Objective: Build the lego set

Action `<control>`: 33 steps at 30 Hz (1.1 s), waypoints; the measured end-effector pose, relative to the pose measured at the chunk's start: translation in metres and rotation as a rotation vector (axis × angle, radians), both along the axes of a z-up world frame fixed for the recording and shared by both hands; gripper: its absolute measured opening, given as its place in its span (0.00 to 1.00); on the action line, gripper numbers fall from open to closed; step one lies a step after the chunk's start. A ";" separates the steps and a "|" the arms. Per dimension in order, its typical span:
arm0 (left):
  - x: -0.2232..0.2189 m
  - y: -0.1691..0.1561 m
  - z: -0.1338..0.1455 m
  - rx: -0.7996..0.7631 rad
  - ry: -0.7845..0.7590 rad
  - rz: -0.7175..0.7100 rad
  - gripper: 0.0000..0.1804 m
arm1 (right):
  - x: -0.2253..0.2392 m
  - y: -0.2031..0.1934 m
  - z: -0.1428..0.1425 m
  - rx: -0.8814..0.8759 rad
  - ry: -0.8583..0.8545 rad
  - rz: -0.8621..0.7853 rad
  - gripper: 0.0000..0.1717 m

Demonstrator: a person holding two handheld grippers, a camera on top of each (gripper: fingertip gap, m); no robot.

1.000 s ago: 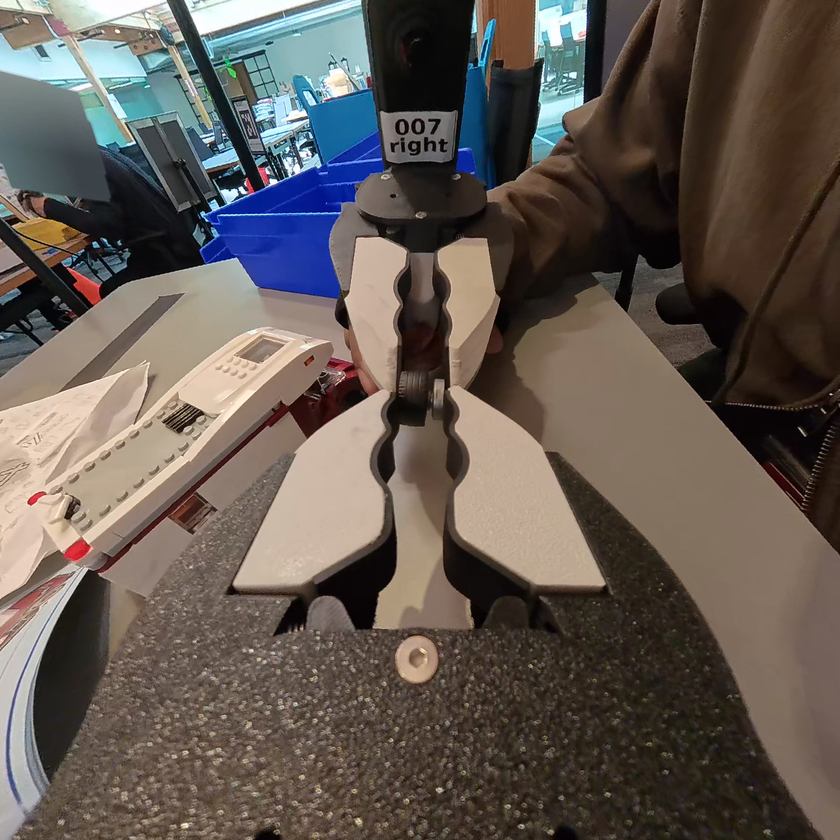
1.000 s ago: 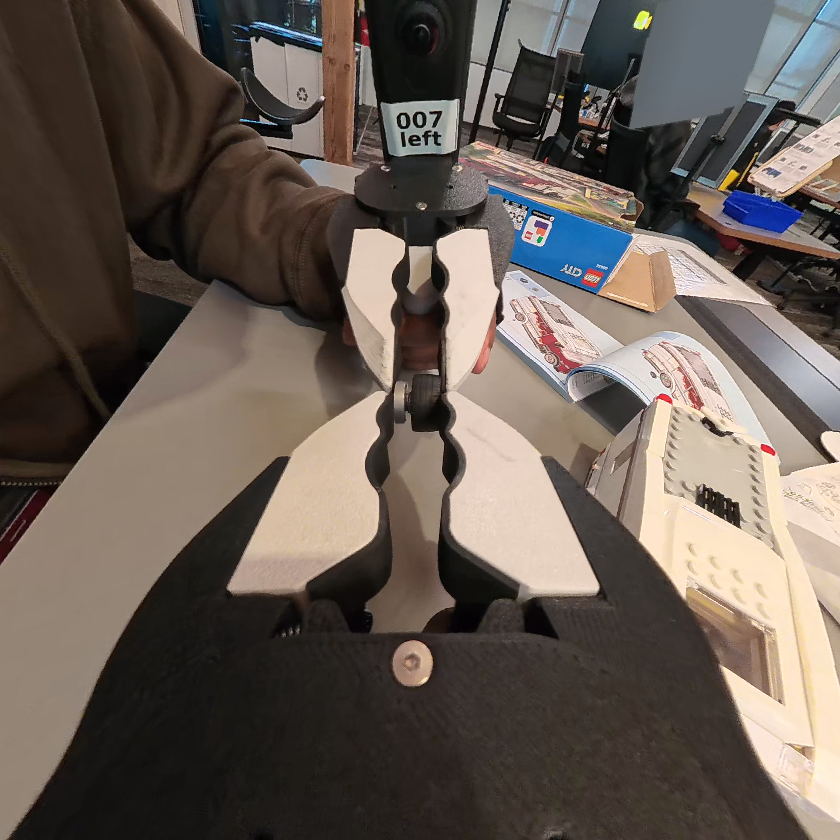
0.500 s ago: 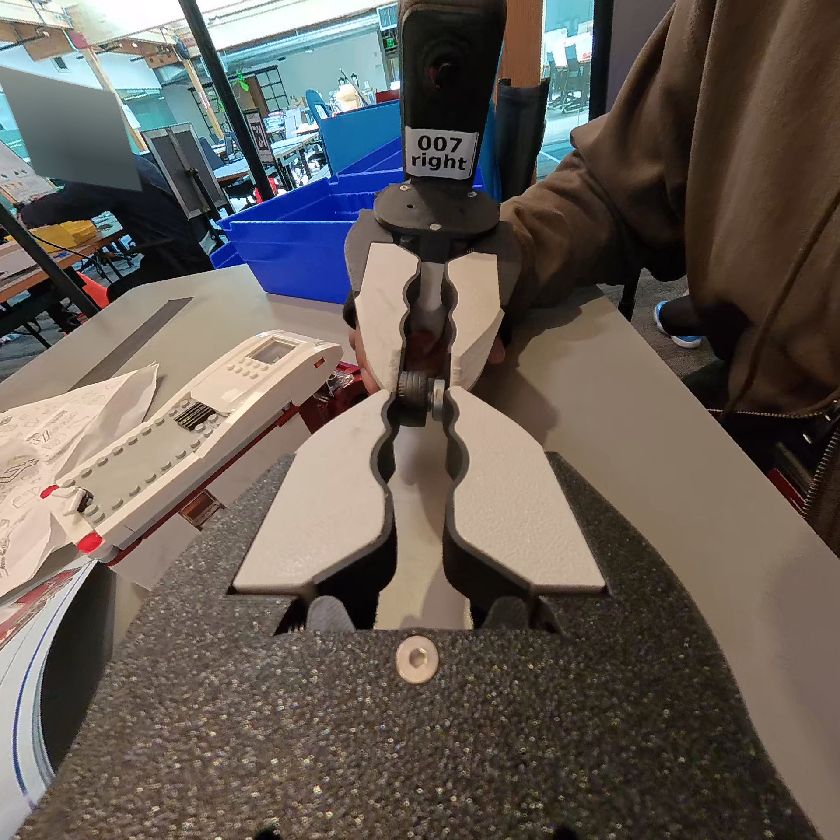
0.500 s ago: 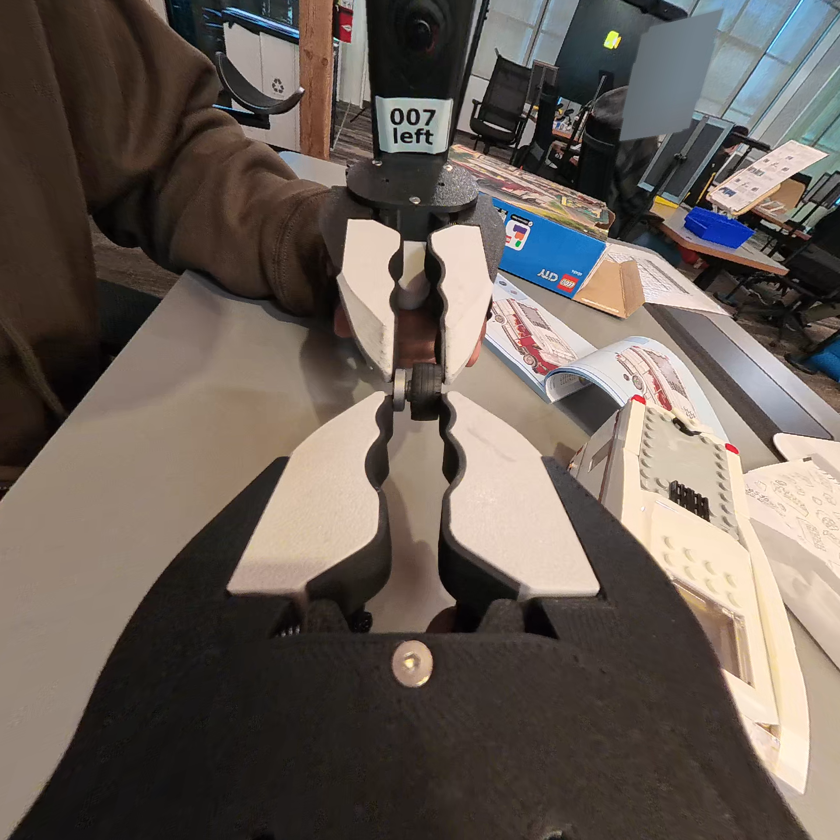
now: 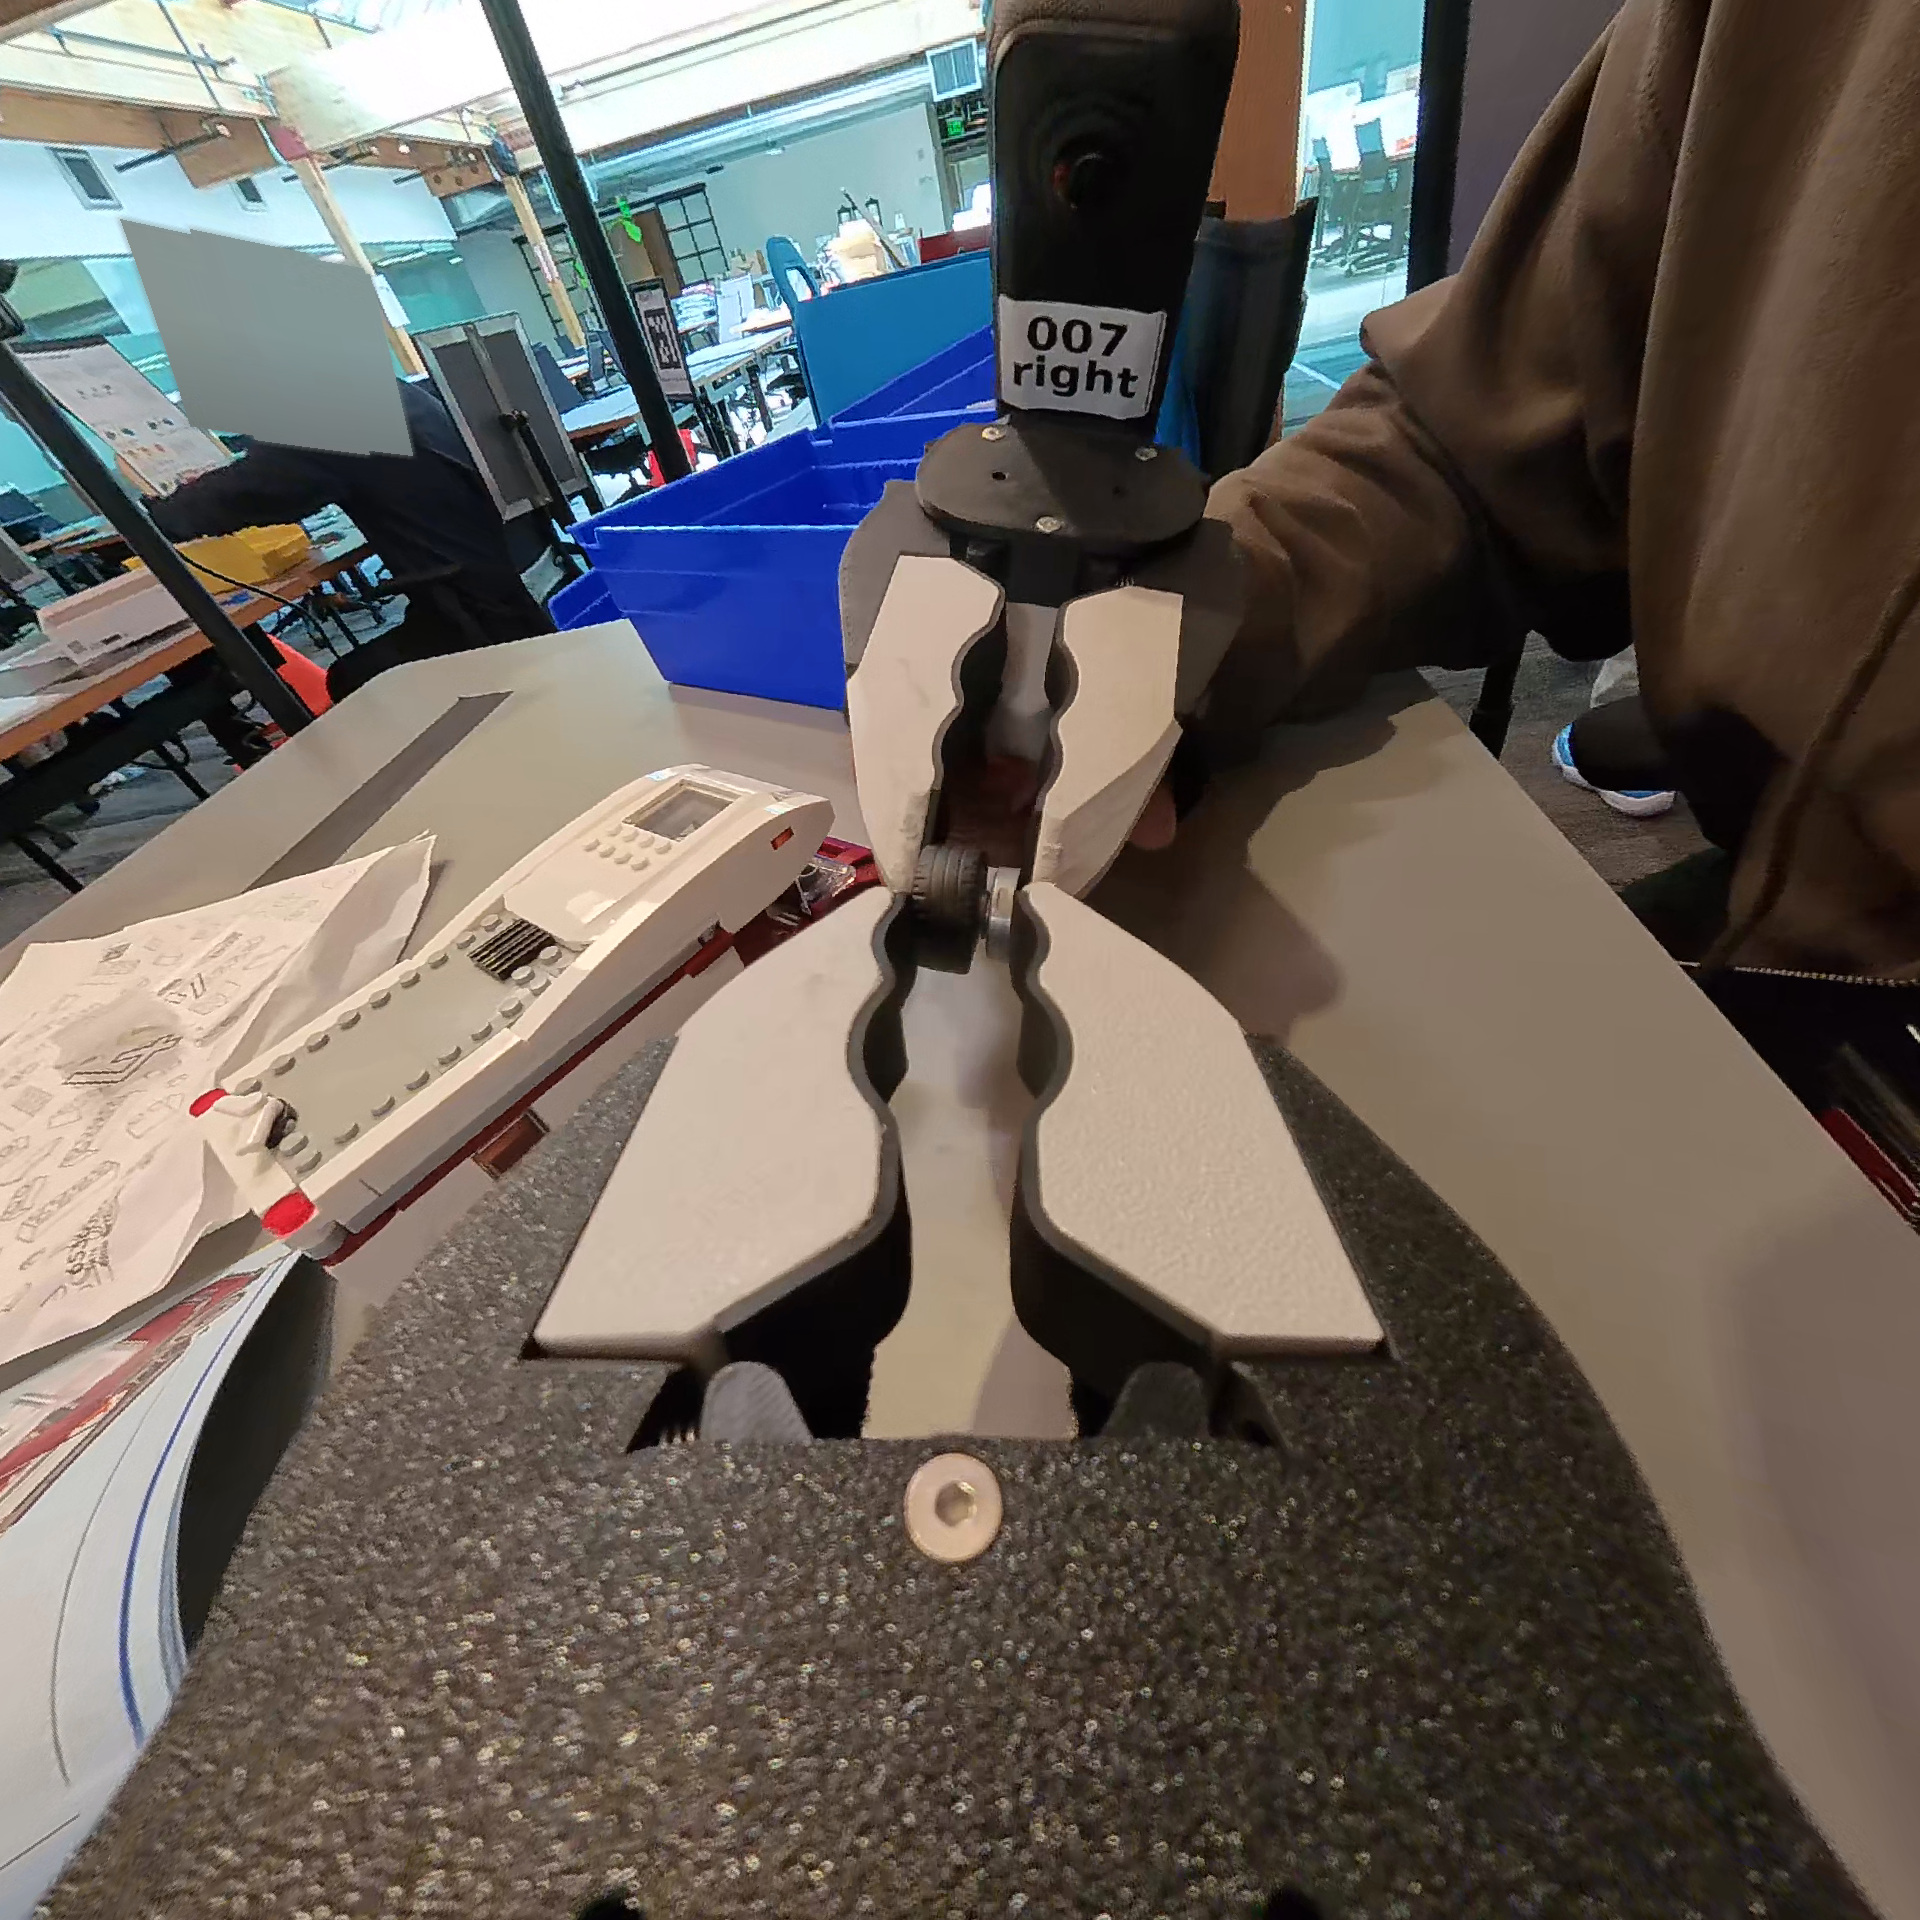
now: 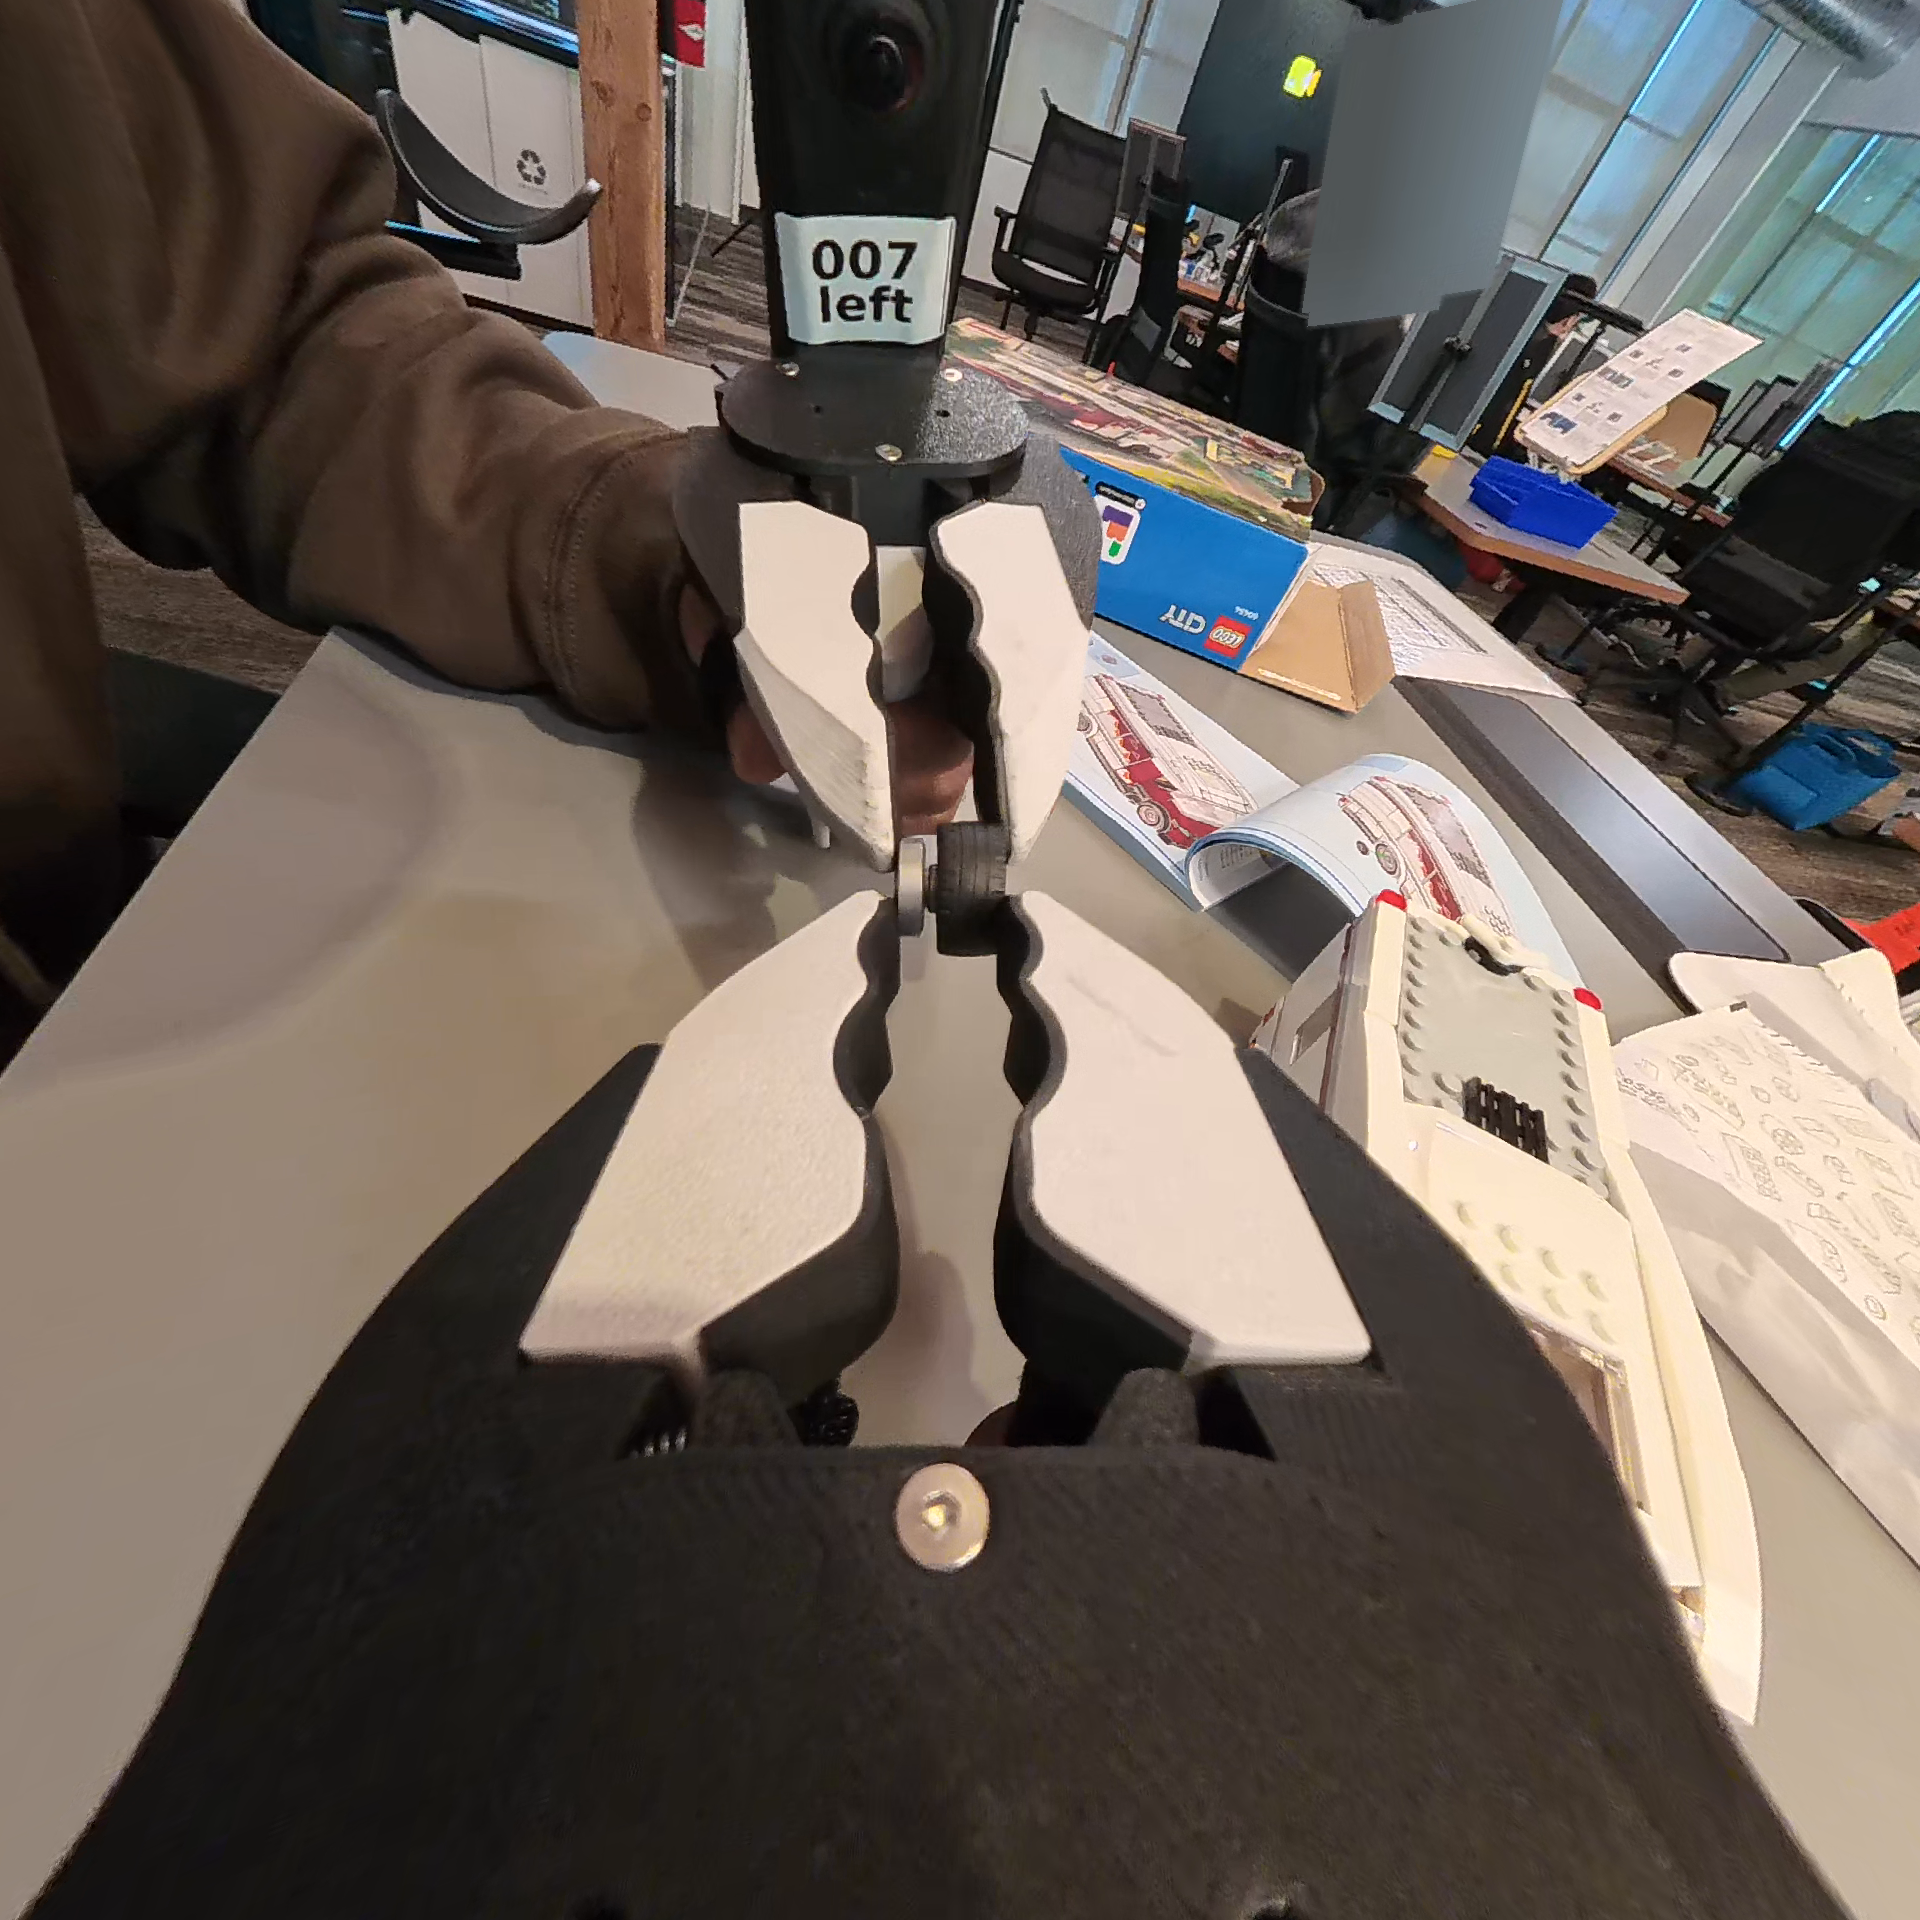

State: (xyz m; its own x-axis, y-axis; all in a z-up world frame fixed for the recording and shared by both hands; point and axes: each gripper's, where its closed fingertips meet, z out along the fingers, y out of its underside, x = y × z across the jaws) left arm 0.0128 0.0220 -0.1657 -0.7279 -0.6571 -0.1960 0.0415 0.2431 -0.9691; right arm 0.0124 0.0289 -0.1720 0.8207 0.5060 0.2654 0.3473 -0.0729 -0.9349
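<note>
My two grippers face each other tip to tip above the grey table. Between them is a small toy wheel, a black tyre with a grey hub. My left gripper is shut on the wheel from below in the left wrist view. My right gripper is shut on the same wheel from the far side. In the right wrist view the tyre and hub sit between my right gripper's tips, and the left gripper pinches them from the far side.
A white brick-built vehicle lies on the table beside the grippers; it also shows in the right wrist view. Printed paper, an open instruction booklet, a blue box and blue bins stand around. A person's sleeve is close. The tips of both grippers are at nearly the same place.
Both grippers have kept their hold on the wheel. The pair has tilted and shifted slightly, so the background has moved in both views.
</note>
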 end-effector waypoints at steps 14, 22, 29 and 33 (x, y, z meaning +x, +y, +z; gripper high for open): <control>0.001 0.002 -0.005 0.068 -0.038 0.019 0.14 | 0.000 0.000 -0.002 0.054 -0.151 -0.027 0.10; 0.003 0.001 -0.011 -0.047 0.131 -0.008 0.20 | 0.005 0.002 -0.003 0.152 -0.360 -0.100 0.10; 0.012 0.008 -0.004 -0.457 0.458 -0.026 0.22 | 0.012 0.005 -0.003 0.336 -0.808 -0.206 0.11; 0.014 0.010 -0.004 -0.664 0.628 -0.079 0.22 | 0.013 0.004 -0.002 0.401 -0.964 -0.227 0.11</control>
State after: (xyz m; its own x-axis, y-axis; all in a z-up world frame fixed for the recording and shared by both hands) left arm 0.0264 0.0321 -0.1692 -0.6204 -0.4372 0.6511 -0.5475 -0.3528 -0.7588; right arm 0.0255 0.0333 -0.1742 0.2393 0.1000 0.9658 0.9698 0.0230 -0.2427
